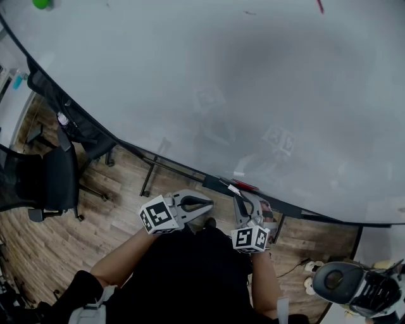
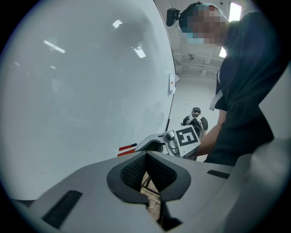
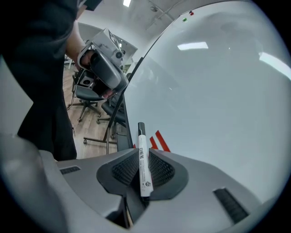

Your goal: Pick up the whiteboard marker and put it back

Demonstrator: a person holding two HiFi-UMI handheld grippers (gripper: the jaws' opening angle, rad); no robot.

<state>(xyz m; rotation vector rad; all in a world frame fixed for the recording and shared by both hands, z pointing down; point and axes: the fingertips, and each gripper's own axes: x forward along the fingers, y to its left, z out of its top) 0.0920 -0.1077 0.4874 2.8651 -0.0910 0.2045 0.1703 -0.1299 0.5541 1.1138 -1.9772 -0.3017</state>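
Gripping a white whiteboard marker with a black cap [image 3: 143, 166], the right claw [image 3: 142, 157] has its ribbed black pads pressed on the barrel from both sides. The jaws stand partly apart, only as wide as the barrel. The marker lies along the jaw line, with its capped end pointing past the tips towards the board's lower edge.

- Print: dark characters run down the marker barrel and a small round mark sits near its rear end; both are too small to read.
- Right hand pose: in the head view the right claw [image 1: 243, 204] is tilted downward just beside the large glossy whiteboard [image 1: 221, 82], forearm bent up from the torso. The marker is held clear of the board.
- Left claw [image 2: 146, 157]: jaw tips drawn together with nothing between them. It is held about level at the person's left, near the right claw [image 1: 204, 204].
- Each gripper carries a cube with black-and-white square markers [image 1: 158, 214].
- Two short red diagonal stripes [image 3: 159, 140] sit low on the board, just beyond the marker tip.
- A dark ledge [image 1: 215, 183] runs along the board's lower edge.
- Further out: wood-plank floor [image 1: 120, 202], a black office chair [image 1: 54, 180] and a green round spot [image 1: 42, 3] at the top of the board.
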